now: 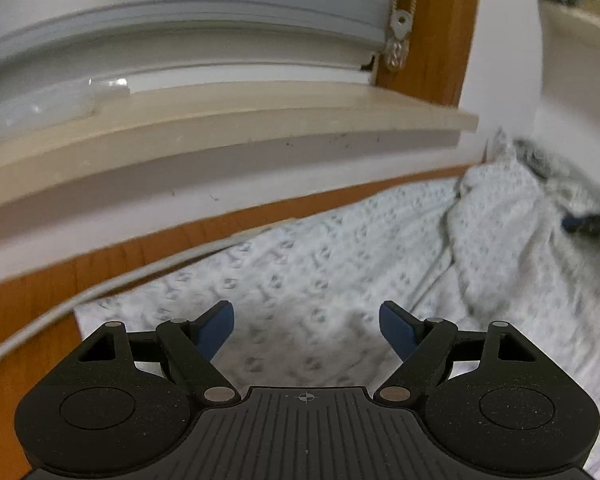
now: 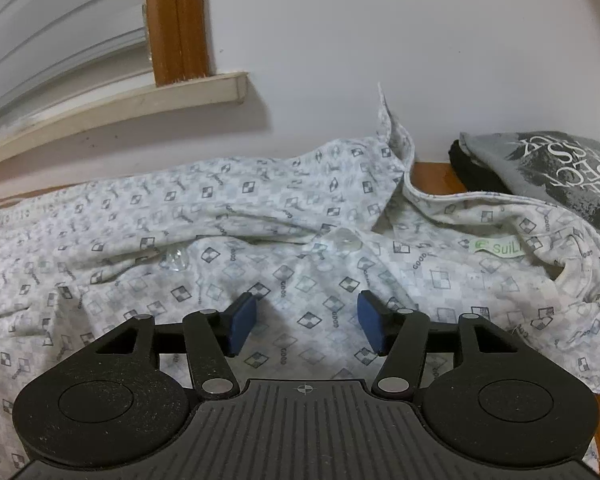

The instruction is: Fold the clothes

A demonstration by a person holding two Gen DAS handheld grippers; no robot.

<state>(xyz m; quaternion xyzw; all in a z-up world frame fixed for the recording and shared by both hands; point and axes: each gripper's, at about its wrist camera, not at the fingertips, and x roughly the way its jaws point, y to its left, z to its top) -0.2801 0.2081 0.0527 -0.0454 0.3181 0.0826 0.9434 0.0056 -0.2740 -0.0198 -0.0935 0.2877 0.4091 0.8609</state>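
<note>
A white shirt with a small grey check print [image 2: 228,240] lies spread over a wooden surface, with clear buttons along its front and a green label at the collar [image 2: 496,249]. My right gripper [image 2: 306,322] hovers just above its middle, jaws open, nothing between the blue pads [image 2: 242,322]. In the blurred left wrist view the same shirt [image 1: 320,264] runs from the wooden surface's edge toward a bunched part at the right. My left gripper [image 1: 306,328] stands wide open above it, with only cloth showing below the gap.
A folded grey printed T-shirt [image 2: 552,168] on a dark garment sits at the back right against the white wall. A pale window sill [image 1: 220,120] and wooden frame [image 1: 436,40] stand behind. A white cable [image 1: 100,288] crosses the wooden surface [image 1: 28,312] at the left.
</note>
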